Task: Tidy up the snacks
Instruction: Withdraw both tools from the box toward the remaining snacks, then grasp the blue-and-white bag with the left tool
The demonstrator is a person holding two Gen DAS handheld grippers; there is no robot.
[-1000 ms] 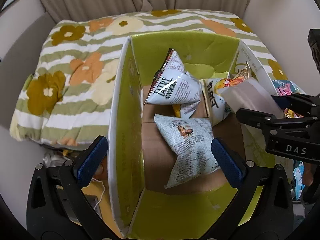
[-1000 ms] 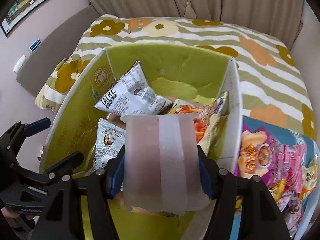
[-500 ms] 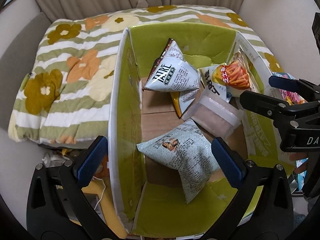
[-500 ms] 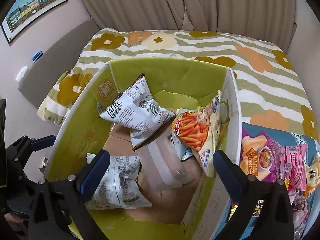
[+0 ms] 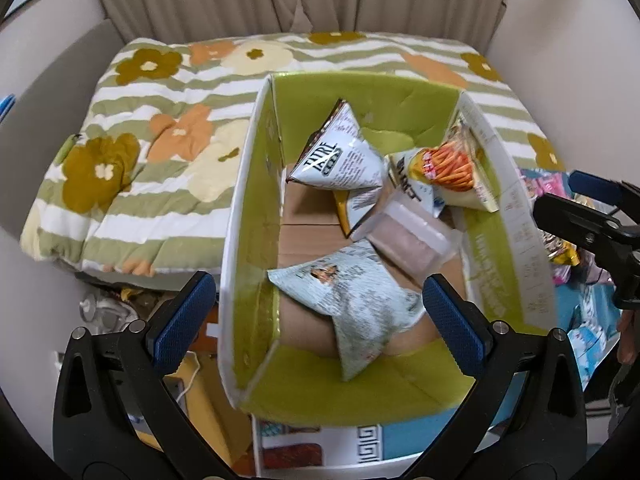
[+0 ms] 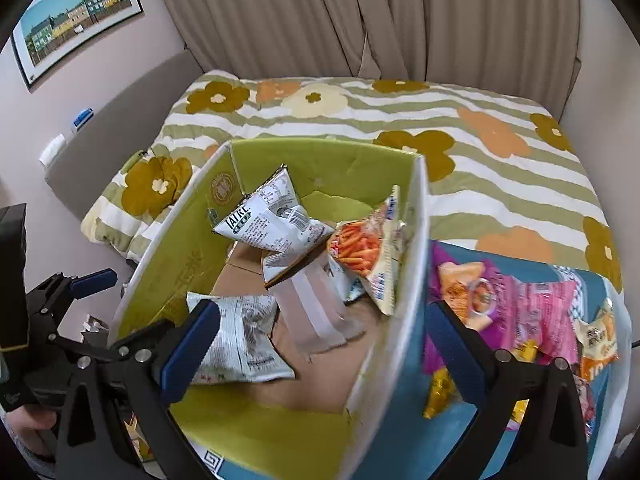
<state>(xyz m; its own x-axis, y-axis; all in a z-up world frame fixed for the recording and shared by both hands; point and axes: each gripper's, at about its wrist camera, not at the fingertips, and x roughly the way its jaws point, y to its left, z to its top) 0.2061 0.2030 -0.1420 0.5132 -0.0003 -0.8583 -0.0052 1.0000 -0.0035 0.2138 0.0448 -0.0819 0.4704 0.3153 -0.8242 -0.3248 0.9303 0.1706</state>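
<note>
right wrist view: right claw (image 6: 320, 340) has just spread wide and let go; the clear tub (image 6: 316, 304) now lies in the box (image 6: 416, 240) just ahead of it. left claw (image 5: 316, 312) hangs apart, empty. pink packets (image 6: 532, 308) to its right come next, likely

A home bedroom is showing here: a bed (image 6: 400, 136) is lying under a quilt with green stripes and big flowers, long beige curtains (image 6: 360, 20) are hanging behind it, and a framed picture of a town (image 6: 76, 12) is hanging on the wall beside a padded headboard (image 6: 120, 120).
</note>
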